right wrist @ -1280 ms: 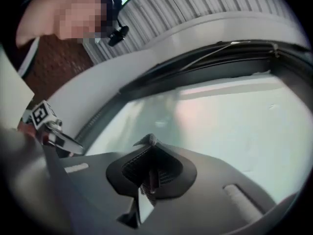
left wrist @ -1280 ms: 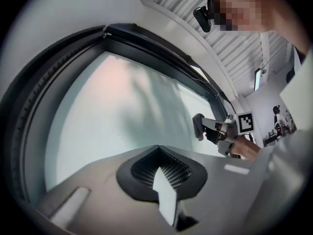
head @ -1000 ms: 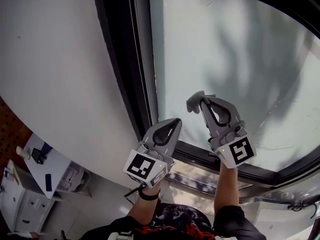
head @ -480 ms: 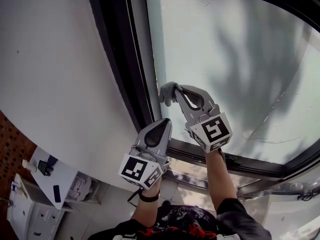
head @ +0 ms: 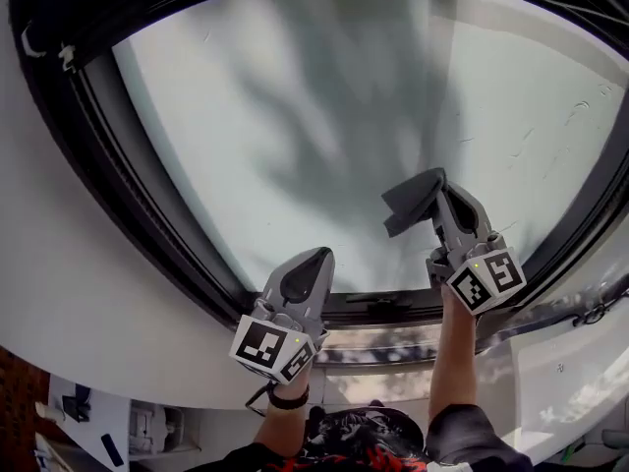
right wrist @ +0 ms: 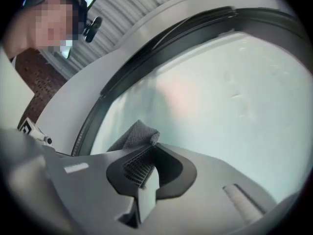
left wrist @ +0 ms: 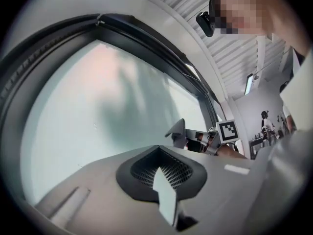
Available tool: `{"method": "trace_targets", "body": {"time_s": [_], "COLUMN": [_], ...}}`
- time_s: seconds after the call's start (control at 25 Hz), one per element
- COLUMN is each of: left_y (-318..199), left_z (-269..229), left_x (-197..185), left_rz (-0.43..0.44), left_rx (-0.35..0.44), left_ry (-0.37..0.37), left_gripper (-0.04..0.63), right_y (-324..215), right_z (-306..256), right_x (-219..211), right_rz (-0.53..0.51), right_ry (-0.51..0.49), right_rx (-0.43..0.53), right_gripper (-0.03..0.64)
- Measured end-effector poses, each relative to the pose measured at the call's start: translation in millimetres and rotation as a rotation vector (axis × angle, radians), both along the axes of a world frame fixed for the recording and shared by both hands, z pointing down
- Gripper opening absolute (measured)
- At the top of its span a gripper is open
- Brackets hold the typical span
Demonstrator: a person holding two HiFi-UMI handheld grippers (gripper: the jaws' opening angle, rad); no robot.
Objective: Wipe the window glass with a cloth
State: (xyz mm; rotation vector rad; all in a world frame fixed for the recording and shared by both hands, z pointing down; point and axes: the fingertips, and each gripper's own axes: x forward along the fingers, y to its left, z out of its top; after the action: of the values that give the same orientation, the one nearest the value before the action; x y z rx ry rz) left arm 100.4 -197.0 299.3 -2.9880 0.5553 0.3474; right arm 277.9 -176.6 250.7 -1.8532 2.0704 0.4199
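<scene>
Window glass [head: 324, 96]: a large frosted pane in a dark frame [head: 116, 190], with soft grey shadows across it.
Cloth [head: 409, 203]: grey and folded, over the lower right part of the window glass; whether it touches the pane cannot be told.
Right tool [head: 438, 189]: jaws closed on the cloth, tips pointing at the window glass.
Left tool [head: 316, 258]: jaws together with nothing between them, at the lower edge of the window glass, apart from the cloth.
Forearms [head: 454, 352]: both reach up from below the window glass.

All three views face window glass [head: 324, 116]; gripper views closest.
</scene>
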Motion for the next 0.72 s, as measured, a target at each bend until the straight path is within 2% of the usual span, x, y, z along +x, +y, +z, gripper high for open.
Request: {"method": "trace_targets", "body": {"time_s": [0.12, 0.32, 0.48, 0.56, 0.64, 0.72], "left_y": [15.8, 33.2, 38.0, 42.9, 47.6, 46.7], "left_z": [3.1, 3.8, 7.2, 6.2, 3.6, 1.8], "left_x": [30.3, 72.5, 94.0, 98.9, 94.7, 82.6], "left_rz": [0.048, 0.084, 0.093, 0.095, 0.089, 0.069], "left_rx": [-0.007, -0.005, 0.004, 0.014, 0.024, 0.031], "left_ry": [-0.014, -0.028, -0.058, -0.075, -0.086, -0.088], "left_gripper": [0.017, 0.017, 0.017, 0.017, 0.017, 0.017], "right_y": [52.1, 135.4, 179.5, 187.6, 174.2, 148.7], "right_z": [4.7, 9.1, 27.2, 28.2, 24.9, 18.2], "right_x": [82.5, 211.5, 284.2, 288.3, 262.4, 215.1], "right_rz": [0.080, 0.461, 0.707, 0.777, 0.750, 0.687], "right_ry": [-0.108, -0.147, -0.259, -0.248, -0.195, -0.122], "right_rx": [0.020, 0.002, -0.057, -0.051, -0.049, -0.043], "right_gripper": [0.017, 0.017, 0.017, 0.017, 0.017, 0.017]}}
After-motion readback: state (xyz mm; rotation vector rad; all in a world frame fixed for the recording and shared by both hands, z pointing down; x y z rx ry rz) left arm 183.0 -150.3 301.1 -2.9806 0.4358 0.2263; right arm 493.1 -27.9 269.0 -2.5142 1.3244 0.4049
